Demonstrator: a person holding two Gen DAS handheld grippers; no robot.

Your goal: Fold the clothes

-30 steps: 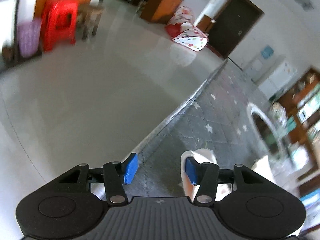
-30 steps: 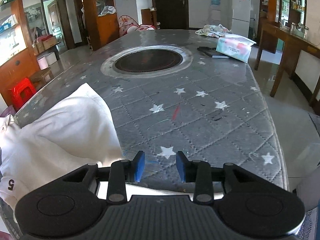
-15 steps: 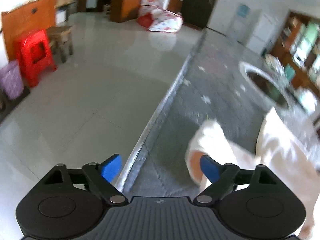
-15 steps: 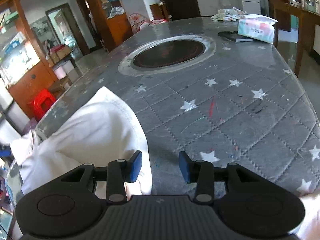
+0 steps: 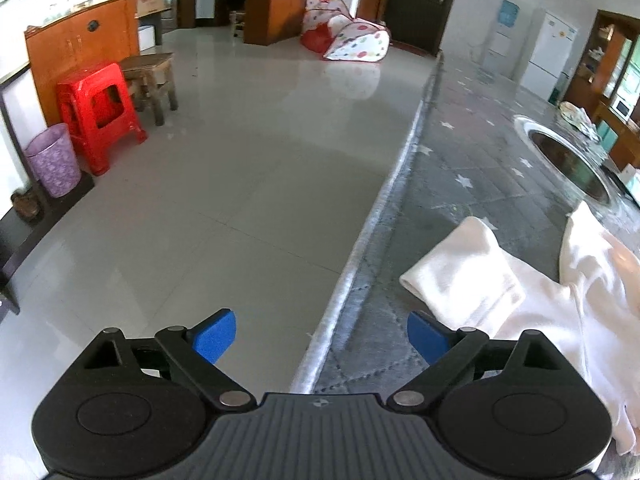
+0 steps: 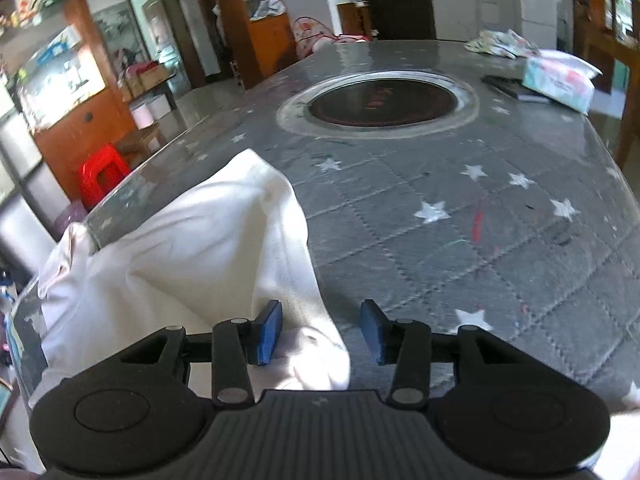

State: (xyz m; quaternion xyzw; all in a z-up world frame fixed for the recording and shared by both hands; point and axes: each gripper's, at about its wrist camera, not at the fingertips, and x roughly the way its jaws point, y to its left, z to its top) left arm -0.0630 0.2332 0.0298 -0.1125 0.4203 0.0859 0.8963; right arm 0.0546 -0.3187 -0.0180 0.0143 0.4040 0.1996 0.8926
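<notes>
We see the white garment (image 6: 172, 248) lying bunched at the near left corner of the grey star-quilted table (image 6: 460, 240), part of it lapped over itself, with one sleeve (image 5: 464, 276) stretched toward the table's left edge (image 5: 384, 208). It is neither flat nor a tidy packet, so we cannot say which stage of folding this is.

Our left gripper (image 5: 320, 338) hovers with its blue pads spread wide, straddling the table edge, one pad over the floor (image 5: 240, 200) and the other just beside the sleeve; it holds nothing. Our right gripper (image 6: 320, 332) is also spread, with a hem of the garment lying between its pads, neither pad pressing on it.

The main risk we see is at the edge: the sleeve lies near the drop, and a pull toward the left could drag cloth off the table. If the left gripper closes where it is, it would likely catch the table rim or air instead of fabric. On the right, closing on the bunched hem could pinch several layers at once, so a lift would carry a lump and set a crooked crease. The smooth table cover may also let the whole garment slide rather than fold.
</notes>
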